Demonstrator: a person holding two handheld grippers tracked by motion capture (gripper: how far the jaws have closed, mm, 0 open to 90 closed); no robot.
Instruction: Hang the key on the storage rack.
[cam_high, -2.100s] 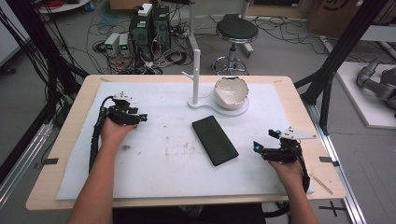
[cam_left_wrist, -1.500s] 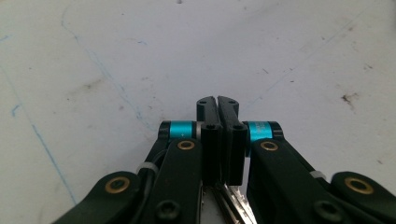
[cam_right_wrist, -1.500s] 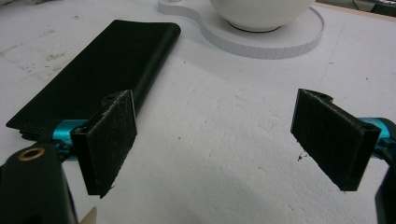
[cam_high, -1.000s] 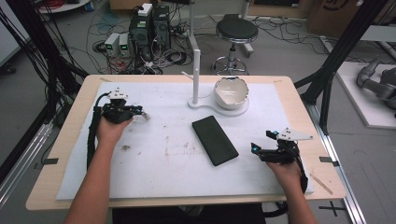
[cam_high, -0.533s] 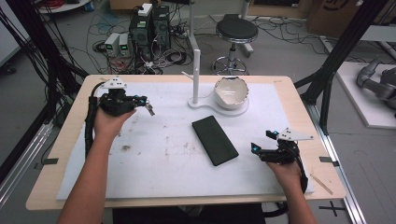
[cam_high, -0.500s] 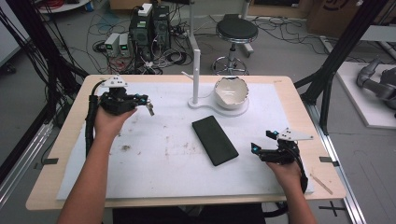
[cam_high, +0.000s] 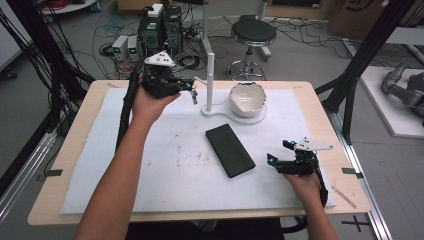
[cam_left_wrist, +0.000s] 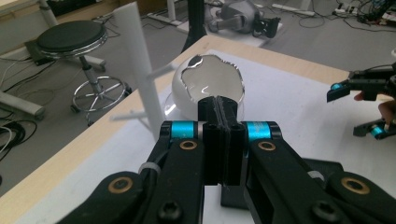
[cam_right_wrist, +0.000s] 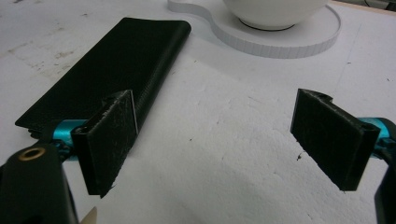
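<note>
Left tool (cam_left_wrist: 218, 122) closed near bowl (cam_left_wrist: 208, 88); right tool (cam_right_wrist: 224, 140) open beside black case (cam_right_wrist: 107, 74).

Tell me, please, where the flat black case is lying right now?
In the high view, the black case lies flat mid-table on the white mat, just in front of the white bowl and left of the right claw.

In the left gripper view, the left hand-held gripper (cam_left_wrist: 218, 109) hides the lower front of the white bowl (cam_left_wrist: 212, 86) just beyond its closed jaws. In the right gripper view, the bowl ahead is cut off by the top edge, and the near jaw covers a corner of the black slab (cam_right_wrist: 107, 65).
</note>
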